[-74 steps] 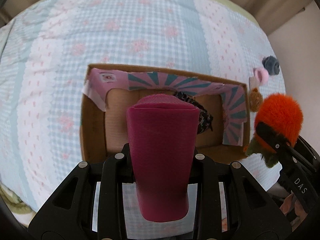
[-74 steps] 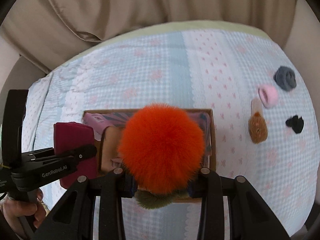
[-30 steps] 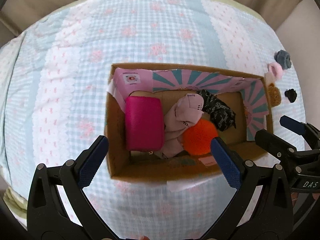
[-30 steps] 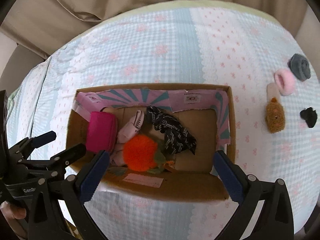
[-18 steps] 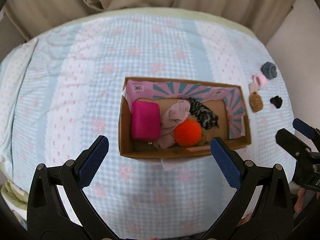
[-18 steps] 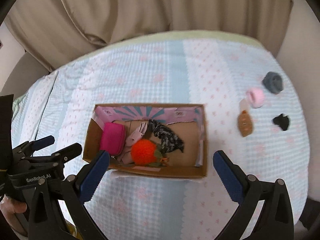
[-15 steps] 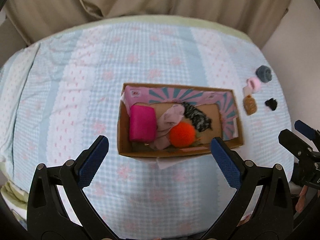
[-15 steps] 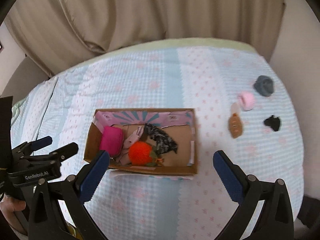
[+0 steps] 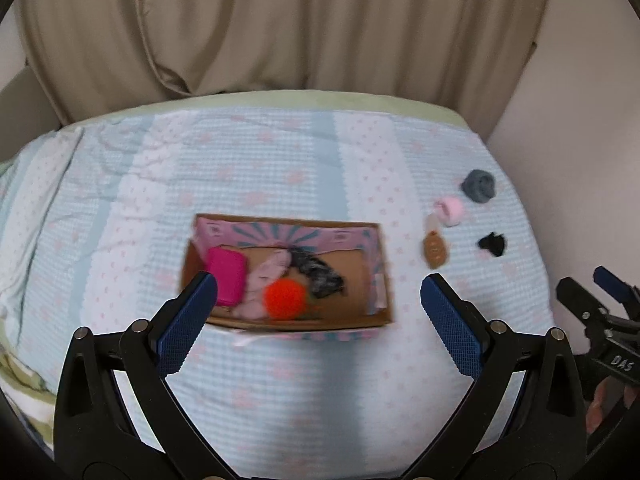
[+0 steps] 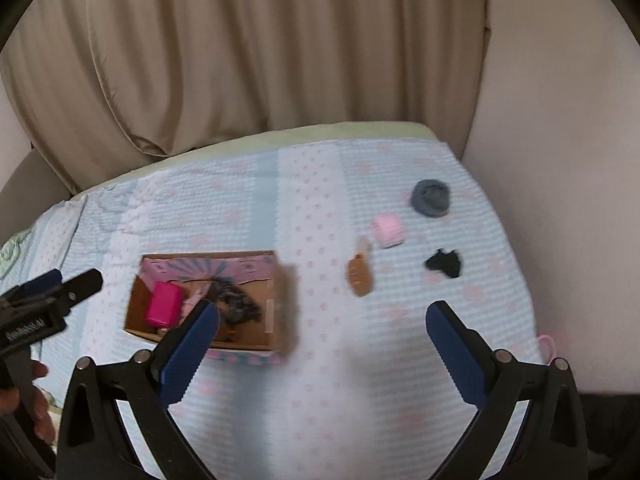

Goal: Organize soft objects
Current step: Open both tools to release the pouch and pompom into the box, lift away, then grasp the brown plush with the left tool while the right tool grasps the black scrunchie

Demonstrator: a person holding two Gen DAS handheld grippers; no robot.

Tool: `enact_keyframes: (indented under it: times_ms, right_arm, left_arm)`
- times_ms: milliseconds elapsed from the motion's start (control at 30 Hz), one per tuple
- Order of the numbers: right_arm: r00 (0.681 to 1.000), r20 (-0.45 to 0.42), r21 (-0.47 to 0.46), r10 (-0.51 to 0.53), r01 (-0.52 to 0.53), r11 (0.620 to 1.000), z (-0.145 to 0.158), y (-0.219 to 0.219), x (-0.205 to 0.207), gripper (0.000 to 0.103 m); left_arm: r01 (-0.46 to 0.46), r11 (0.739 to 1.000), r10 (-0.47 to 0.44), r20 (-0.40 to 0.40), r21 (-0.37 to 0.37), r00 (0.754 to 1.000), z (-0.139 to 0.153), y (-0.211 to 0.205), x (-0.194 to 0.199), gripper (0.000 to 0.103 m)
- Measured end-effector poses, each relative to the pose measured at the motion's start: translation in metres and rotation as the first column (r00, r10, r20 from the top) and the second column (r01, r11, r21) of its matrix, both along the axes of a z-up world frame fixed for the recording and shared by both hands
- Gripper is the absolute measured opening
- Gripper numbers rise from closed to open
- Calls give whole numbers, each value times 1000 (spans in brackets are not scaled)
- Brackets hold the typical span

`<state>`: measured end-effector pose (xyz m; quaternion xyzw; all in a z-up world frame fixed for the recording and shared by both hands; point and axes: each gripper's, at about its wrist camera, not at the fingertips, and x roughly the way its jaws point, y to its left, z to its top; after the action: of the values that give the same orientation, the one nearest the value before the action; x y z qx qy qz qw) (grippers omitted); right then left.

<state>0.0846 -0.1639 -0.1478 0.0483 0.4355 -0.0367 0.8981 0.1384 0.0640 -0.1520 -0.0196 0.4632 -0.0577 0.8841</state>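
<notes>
A cardboard box lies on the bed. Inside it are a magenta roll, a pale pink cloth, an orange pompom and a dark patterned cloth. To the right on the cover lie a brown plush, a pink roll, a grey roll and a black scrap. My left gripper hangs open and empty above the box. My right gripper is open and empty, right of the box.
A blue and pink patterned cover spreads over the bed. Beige curtains hang behind it and a pale wall stands on the right. A hand holds the left gripper's handle.
Both grippers let go of the magenta roll and the orange pompom into the box, opened, and pulled up and back. The right view has swung to the right.
</notes>
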Motion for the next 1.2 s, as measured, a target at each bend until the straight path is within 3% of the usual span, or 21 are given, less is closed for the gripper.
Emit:
enact_keyframes:
  times_ms: [233, 467, 867, 1067, 1200]
  right_arm:
    - [1000, 25, 16, -13, 12, 1000, 1, -84, 1, 103]
    - [1000, -17, 24, -26, 26, 999, -37, -156, 21, 103]
    - [998, -37, 41, -45, 46, 998, -134, -213, 80, 103]
    - [997, -39, 34, -61, 63, 997, -191, -230, 115, 103]
    - [996, -45, 34, -71, 72, 997, -230, -236, 135, 103]
  left_arm:
    - [26, 997, -25, 7, -67, 1000, 0, -84, -1, 101]
    - [42, 994, -47, -49, -102, 998, -41, -161, 18, 101]
    - [66, 992, -78, -113, -110, 991, -161, -235, 90, 99]
    - [82, 993, -94, -148, -85, 985, -229, -257, 129, 75]
    - [87, 992, -101, -159, -94, 982, -268, -262, 144, 70]
